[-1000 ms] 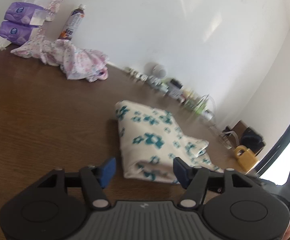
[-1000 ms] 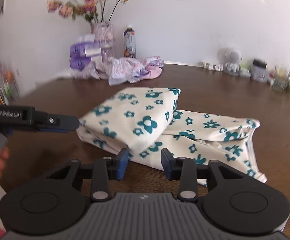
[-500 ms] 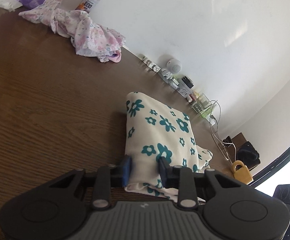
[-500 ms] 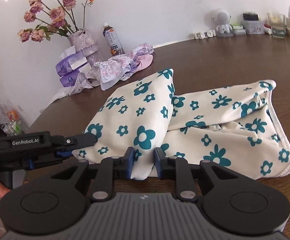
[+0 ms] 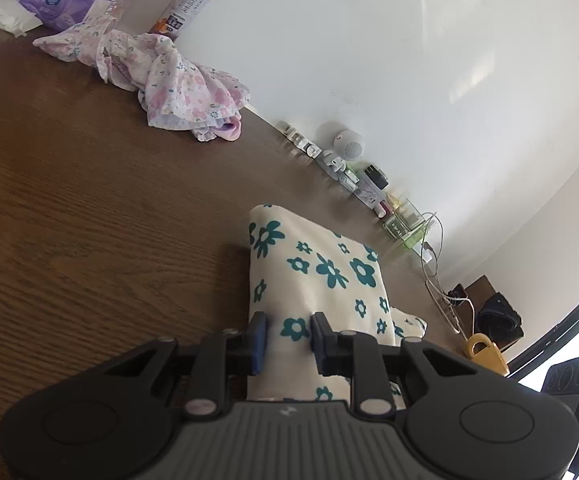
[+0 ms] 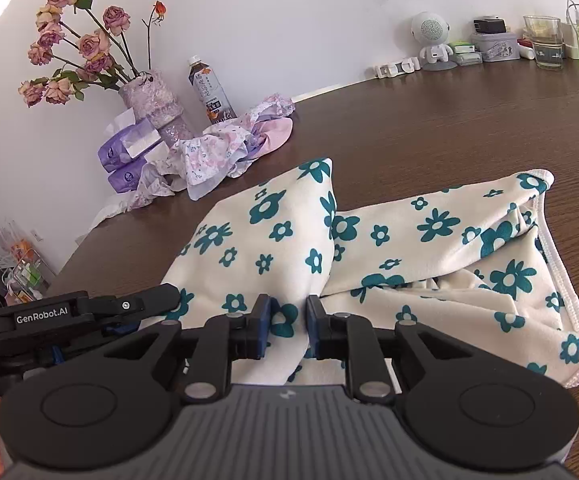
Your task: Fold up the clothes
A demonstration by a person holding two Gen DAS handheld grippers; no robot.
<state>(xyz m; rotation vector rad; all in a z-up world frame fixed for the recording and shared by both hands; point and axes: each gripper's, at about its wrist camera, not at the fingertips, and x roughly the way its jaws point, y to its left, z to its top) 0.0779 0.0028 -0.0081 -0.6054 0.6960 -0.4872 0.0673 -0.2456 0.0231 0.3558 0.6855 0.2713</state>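
Cream cloth with teal flowers [image 6: 273,236] lies folded over on the brown wooden surface [image 6: 429,120], and both tongs have it pinched at the near edge. Left tongs [image 5: 287,334] are clamped on one corner of the fold, fabric bunched between the blue pads; right tongs [image 6: 287,320] are squeezed on the cloth beside them, where the raised fold meets the flat layer. Further back, a crumpled pink floral garment [image 6: 233,144] sits by a vase of roses [image 6: 149,100], a drink bottle [image 6: 209,90] and purple tissue packs [image 6: 125,152].
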